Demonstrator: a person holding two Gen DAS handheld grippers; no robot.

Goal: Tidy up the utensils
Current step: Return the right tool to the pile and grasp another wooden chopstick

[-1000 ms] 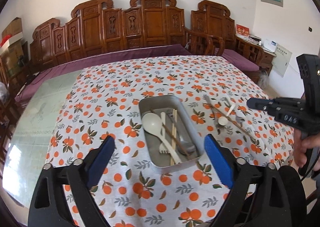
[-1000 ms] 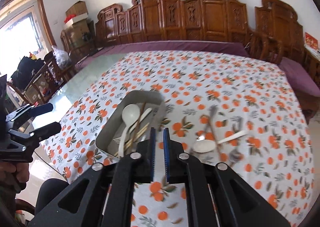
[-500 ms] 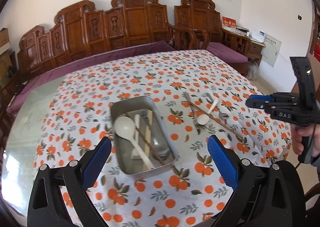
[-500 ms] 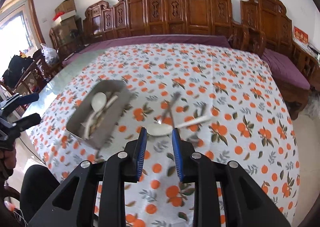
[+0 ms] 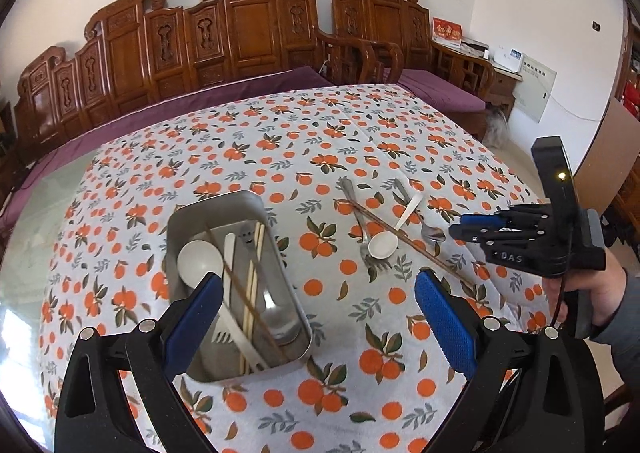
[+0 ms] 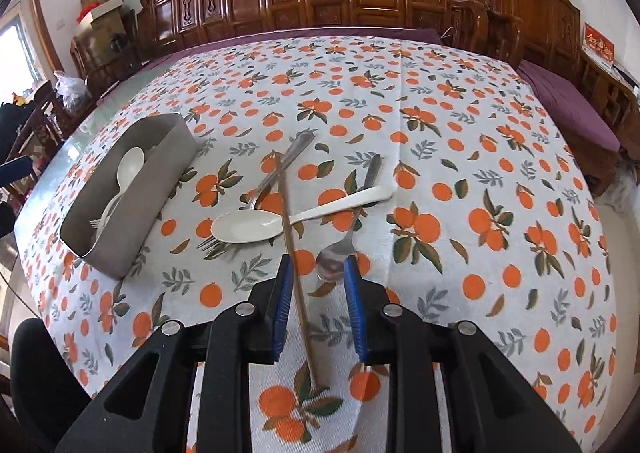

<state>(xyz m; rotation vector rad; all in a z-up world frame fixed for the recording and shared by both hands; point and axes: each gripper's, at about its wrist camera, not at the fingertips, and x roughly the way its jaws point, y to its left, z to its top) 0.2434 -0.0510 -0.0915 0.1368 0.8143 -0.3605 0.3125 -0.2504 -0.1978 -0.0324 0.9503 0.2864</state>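
Loose utensils — white spoon [image 6: 246, 227], metal spoon [image 6: 334, 259], fork [image 6: 276, 173], brown chopstick [image 6: 294, 253] — lie crossed beside the tray [image 6: 132, 213]; right gripper [image 6: 316, 273] part-open, straddling chopstick untouched, left gripper [image 5: 318, 295] spread wide; only left view shows tray contents.

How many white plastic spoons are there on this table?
2. One white spoon lies inside the metal tin; the other white spoon lies on the tablecloth among loose cutlery, under a dark chopstick. The tin's contents overlap, so another may be hidden.

Brushed metal tray [image 5: 280, 245], matt plastic spoon [image 6: 248, 227], printed cloth tablecloth [image 6: 480, 157].
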